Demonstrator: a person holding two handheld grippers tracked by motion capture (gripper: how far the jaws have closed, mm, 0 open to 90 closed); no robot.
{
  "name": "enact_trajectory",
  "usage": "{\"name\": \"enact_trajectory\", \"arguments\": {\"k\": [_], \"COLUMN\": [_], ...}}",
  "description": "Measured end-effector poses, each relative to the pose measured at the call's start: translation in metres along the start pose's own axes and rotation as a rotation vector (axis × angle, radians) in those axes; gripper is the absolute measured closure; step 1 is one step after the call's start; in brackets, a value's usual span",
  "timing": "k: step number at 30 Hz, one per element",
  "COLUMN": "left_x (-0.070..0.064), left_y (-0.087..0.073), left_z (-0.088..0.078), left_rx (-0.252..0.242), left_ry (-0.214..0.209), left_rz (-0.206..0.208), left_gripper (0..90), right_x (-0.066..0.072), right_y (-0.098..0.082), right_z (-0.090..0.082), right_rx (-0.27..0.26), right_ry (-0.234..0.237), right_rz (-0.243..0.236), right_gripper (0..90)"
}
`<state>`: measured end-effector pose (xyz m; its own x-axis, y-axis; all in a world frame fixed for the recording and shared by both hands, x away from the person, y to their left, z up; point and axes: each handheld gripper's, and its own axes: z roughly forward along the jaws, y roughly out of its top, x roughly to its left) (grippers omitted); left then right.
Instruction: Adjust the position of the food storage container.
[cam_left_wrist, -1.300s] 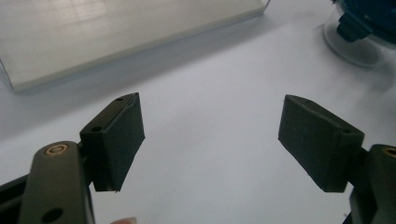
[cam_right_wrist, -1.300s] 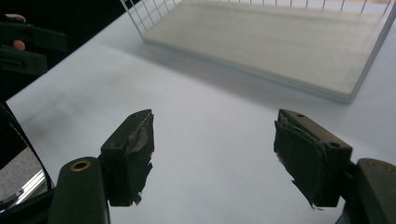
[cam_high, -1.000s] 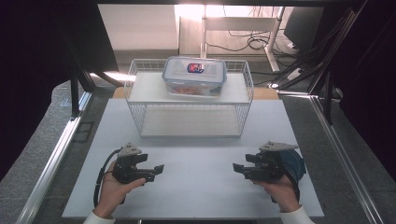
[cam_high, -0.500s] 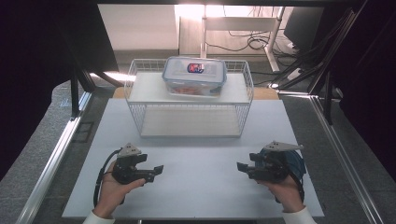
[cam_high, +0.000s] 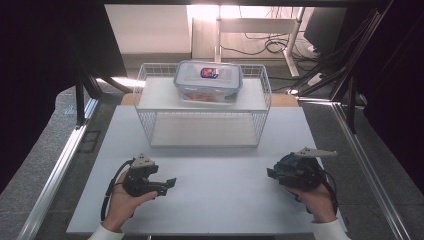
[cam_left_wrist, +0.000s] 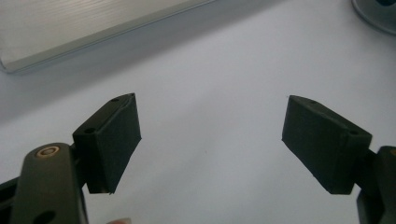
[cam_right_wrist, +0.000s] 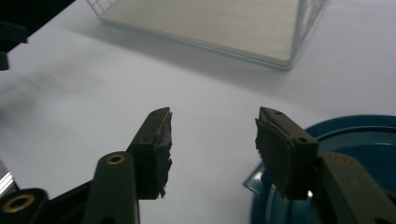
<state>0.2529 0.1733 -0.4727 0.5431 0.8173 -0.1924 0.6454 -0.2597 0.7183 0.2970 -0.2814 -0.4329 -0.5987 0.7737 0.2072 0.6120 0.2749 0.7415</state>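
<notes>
My left gripper (cam_high: 170, 182) rests low over the white table (cam_high: 220, 200) at the front left, pointing right. Its jaws (cam_left_wrist: 212, 121) are open and have just widened a little, with bare table between them. At the front right, my right gripper (cam_high: 270, 172) points left. Its jaws (cam_right_wrist: 212, 135) are open with nothing between them and have just been closing. A blue round dish (cam_right_wrist: 369, 140) lies beside its right jaw. A clear lidded box (cam_high: 208, 80) with red contents sits on top of a white wire rack (cam_high: 202, 116).
The wire rack's lower board (cam_right_wrist: 210, 23) lies just beyond my right gripper. Aluminium rails (cam_high: 60, 165) run along both sides of the table, and one rail (cam_left_wrist: 70, 32) lies ahead of my left gripper. Cables and a table frame stand behind the rack.
My right gripper has shifted a little to the right and away from the front edge. My left gripper has stayed where it was.
</notes>
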Motion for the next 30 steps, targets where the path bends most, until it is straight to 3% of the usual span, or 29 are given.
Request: {"name": "enact_trajectory", "arguments": {"k": [11,12,15,20,21,30], "left_x": [0.003,0.003,0.004,0.003,0.002,0.003], "left_y": [-0.001,-0.001,-0.001,-0.002,-0.003,-0.005], "left_z": [0.0,0.0,0.001,0.002,0.002,0.001], "left_rx": [0.003,0.003,0.005,0.011,0.015,0.012], "left_ry": [0.01,0.01,0.011,0.014,0.019,0.024], "left_rz": [0.0,0.0,-0.002,0.004,0.01,-0.002], "left_gripper": [18.6,18.6,18.6,18.3,18.3,18.2], "right_x": [-0.035,-0.035,-0.047,-0.06,-0.07,-0.099], "right_y": [-0.001,-0.001,-0.001,-0.001,-0.004,-0.013], "right_z": [-0.013,-0.013,-0.023,-0.033,-0.037,-0.048], "right_rx": [0.034,0.034,0.027,0.024,0.02,0.025], "right_ry": [-0.093,-0.093,-0.147,-0.212,-0.246,-0.364], "right_rz": [-0.003,-0.003,-0.007,-0.007,0.009,0.052], "right_gripper": [79.7,79.7,87.8,88.9,88.9,88.9]}}
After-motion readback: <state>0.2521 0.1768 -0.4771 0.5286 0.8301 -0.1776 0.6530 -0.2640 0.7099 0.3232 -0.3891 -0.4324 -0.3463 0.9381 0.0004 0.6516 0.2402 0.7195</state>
